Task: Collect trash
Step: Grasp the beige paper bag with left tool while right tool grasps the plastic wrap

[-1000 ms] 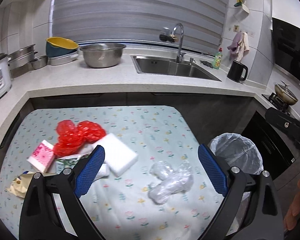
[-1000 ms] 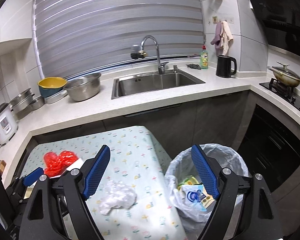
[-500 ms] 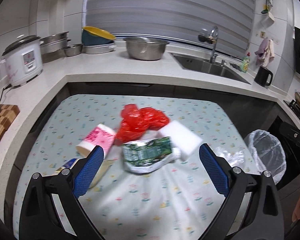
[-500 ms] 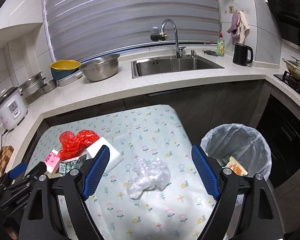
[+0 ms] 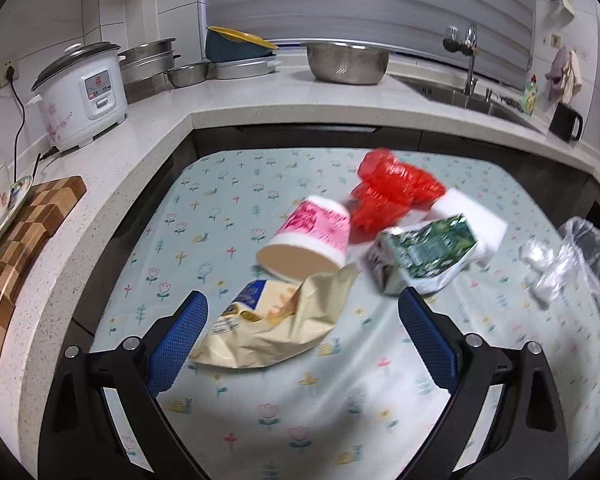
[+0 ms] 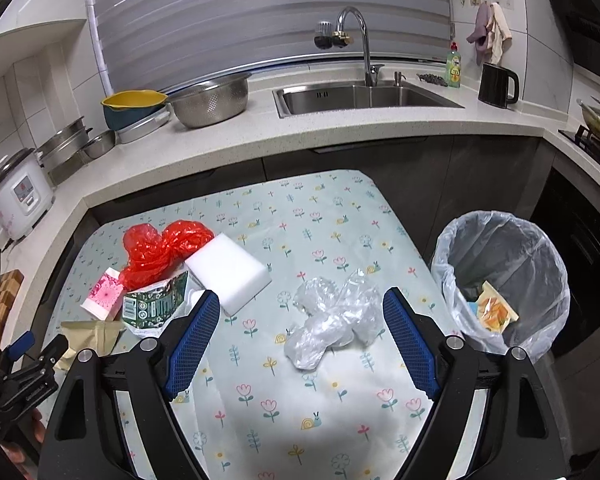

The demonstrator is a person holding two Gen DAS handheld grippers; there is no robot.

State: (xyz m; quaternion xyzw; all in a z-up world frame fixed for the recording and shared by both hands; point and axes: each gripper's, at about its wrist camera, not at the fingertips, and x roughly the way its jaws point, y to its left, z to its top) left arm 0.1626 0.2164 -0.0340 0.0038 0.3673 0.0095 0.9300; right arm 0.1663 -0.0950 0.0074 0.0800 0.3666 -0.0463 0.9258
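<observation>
A flowered bench [image 6: 300,420] carries the trash, with a lined bin [image 6: 500,248] off its right edge. The right gripper [image 6: 300,336] has its fingers wide, the clear plastic bag [image 6: 332,320] lying between them, untouched. The left gripper [image 5: 300,340] has its fingers wide too, a tan wrapper [image 5: 276,320] between their tips.

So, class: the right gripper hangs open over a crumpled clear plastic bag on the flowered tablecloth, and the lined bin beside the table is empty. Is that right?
Not quite. The right wrist view shows the bin already holds a yellow-orange packet. The rest stands: the right gripper hangs open over the clear plastic bag on the tablecloth.
</observation>
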